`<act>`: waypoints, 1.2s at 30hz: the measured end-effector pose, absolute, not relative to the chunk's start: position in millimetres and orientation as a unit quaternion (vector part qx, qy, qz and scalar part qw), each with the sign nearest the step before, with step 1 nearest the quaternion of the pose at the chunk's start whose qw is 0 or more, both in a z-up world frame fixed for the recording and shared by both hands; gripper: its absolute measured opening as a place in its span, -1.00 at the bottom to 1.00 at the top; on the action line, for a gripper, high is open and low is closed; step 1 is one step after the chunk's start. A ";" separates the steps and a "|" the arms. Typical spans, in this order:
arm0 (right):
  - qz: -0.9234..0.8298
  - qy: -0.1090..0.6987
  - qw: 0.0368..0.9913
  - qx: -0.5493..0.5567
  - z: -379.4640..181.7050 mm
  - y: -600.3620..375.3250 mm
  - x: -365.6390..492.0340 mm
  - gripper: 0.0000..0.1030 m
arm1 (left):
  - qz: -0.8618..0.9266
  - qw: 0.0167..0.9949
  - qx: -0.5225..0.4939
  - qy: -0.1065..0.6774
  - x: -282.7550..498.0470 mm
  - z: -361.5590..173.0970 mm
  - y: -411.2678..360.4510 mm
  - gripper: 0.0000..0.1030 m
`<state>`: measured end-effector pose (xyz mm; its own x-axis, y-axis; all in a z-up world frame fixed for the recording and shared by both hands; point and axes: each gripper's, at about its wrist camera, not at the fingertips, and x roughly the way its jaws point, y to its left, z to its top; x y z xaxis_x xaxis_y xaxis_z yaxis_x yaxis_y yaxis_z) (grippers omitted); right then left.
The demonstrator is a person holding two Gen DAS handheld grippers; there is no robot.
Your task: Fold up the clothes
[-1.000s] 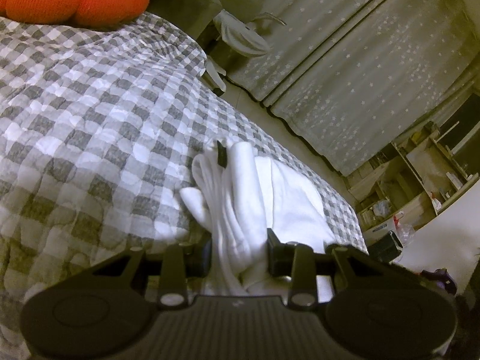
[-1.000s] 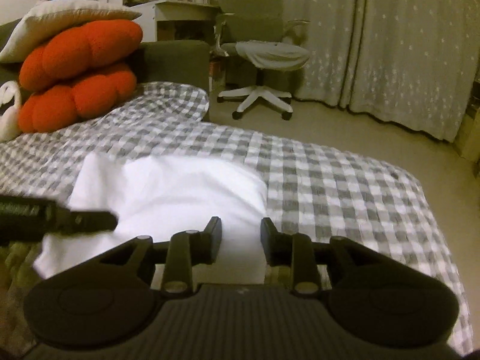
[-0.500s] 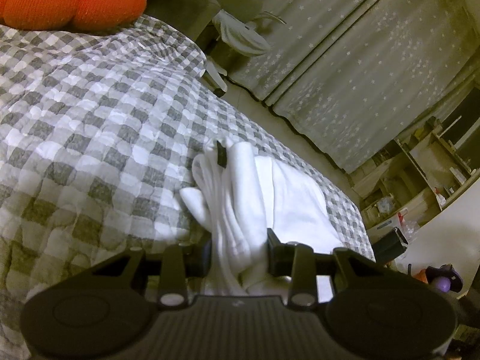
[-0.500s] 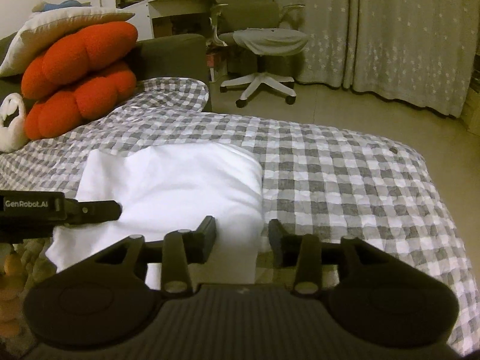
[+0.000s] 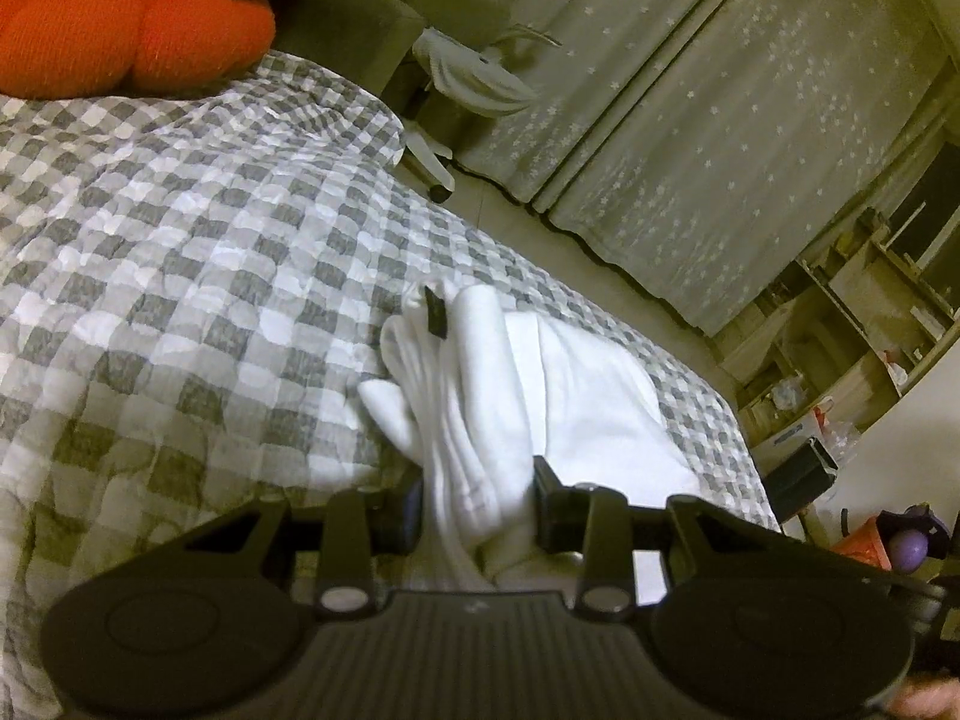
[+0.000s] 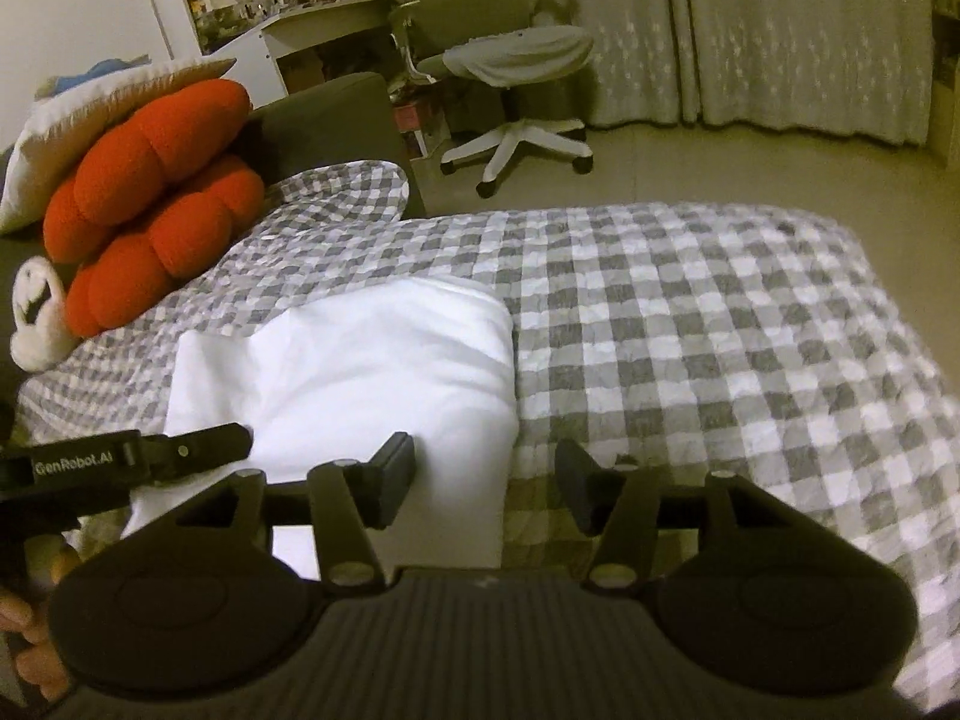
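While the left gripper (image 5: 477, 504) pinches the white garment (image 6: 360, 372) lengthwise away from it, the right gripper (image 6: 486, 480) gapes empty.

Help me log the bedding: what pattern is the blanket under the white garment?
Grey-and-white check on the blanket; clearest in the right wrist view.
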<state>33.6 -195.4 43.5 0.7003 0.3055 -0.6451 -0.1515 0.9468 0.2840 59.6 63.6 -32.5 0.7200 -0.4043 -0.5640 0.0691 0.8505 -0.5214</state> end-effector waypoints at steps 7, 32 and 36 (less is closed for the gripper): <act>0.135 0.382 0.903 0.146 42.3 -203.8 34.2 0.18 | -0.131 0.898 -0.235 0.349 59.4 -31.6 63.5 -0.30; 0.173 0.385 0.889 0.175 39.0 -198.1 35.3 0.08 | -0.127 0.900 -0.231 0.347 57.0 -30.9 60.6 -0.30; 0.170 0.389 0.884 0.193 37.0 -201.8 38.0 0.11 | -0.127 0.900 -0.231 0.348 57.2 -29.9 60.3 -0.30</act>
